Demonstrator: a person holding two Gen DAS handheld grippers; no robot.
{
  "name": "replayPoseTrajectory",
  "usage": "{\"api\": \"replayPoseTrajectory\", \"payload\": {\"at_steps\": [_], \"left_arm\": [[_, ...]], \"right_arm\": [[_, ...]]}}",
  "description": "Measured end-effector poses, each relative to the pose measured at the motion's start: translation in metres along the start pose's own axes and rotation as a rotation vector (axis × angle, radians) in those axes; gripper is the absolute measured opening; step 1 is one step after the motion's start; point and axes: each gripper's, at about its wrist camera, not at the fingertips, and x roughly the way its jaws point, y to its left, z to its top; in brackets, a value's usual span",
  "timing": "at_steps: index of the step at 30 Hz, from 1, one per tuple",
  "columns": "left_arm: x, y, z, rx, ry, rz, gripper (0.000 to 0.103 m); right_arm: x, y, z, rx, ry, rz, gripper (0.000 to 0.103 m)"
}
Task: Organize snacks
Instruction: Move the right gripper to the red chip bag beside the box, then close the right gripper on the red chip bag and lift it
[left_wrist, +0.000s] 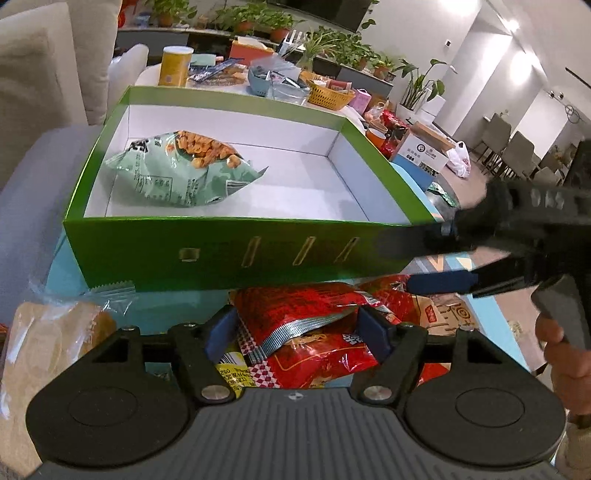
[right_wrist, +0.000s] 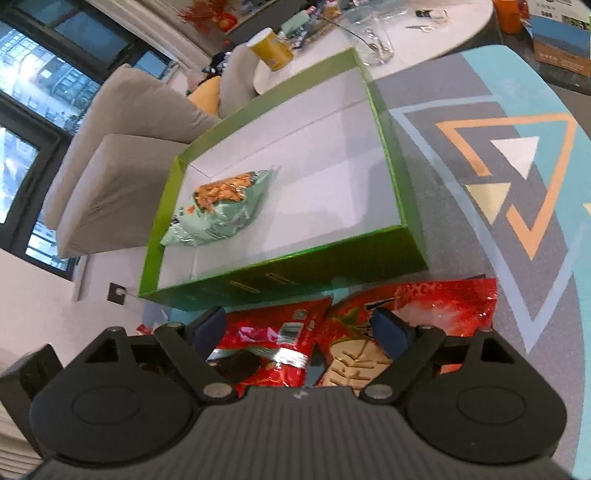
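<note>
Currently, findings as follows.
Green box (left_wrist: 207, 243): open top, white inside, slotted green front wall; rests on patterned worktop (right_wrist: 480, 122).
Pale green snack bag (left_wrist: 177, 170): lies alone inside box, toward one end; orange snack pictured, crinkled foil.
Red snack bags (left_wrist: 306, 321): glossy, silver crimped seams; piled on worktop just before box front wall.
Left tongs (left_wrist: 297, 328): open, straddling red bag, pads not pressing.
Right tongs (right_wrist: 301, 326): open wide above red bags, gripping nothing.
Clear-wrapped bread (left_wrist: 48, 343): beside red pile.
</note>
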Motion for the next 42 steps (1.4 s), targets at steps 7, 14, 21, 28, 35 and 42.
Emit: {"api": "replayPoseTrajectory", "payload": {"at_steps": [7, 14, 21, 28, 35, 42], "left_arm": [[-0.001, -0.001, -0.002, 0.004, -0.008, 0.001, 0.068], [-0.001, -0.006, -0.003, 0.036, -0.019, 0.019, 0.067], [-0.002, -0.009, -0.006, 0.049, -0.027, 0.014, 0.063], [-0.002, -0.01, -0.007, 0.052, -0.032, 0.016, 0.059], [-0.004, -0.013, -0.008, 0.066, -0.042, 0.012, 0.054], [-0.007, -0.017, -0.007, 0.076, -0.05, 0.019, 0.051]], "right_arm": [[0.009, 0.015, -0.002, -0.043, 0.017, 0.046, 0.096], [0.028, 0.015, 0.004, -0.037, 0.066, 0.051, 0.096], [0.041, 0.02, 0.003, -0.072, 0.1, 0.035, 0.097], [0.04, 0.022, -0.005, -0.117, 0.055, -0.029, 0.076], [0.035, 0.014, -0.008, -0.084, 0.018, -0.022, 0.064], [0.032, 0.016, -0.012, -0.074, -0.008, -0.014, 0.051]]}}
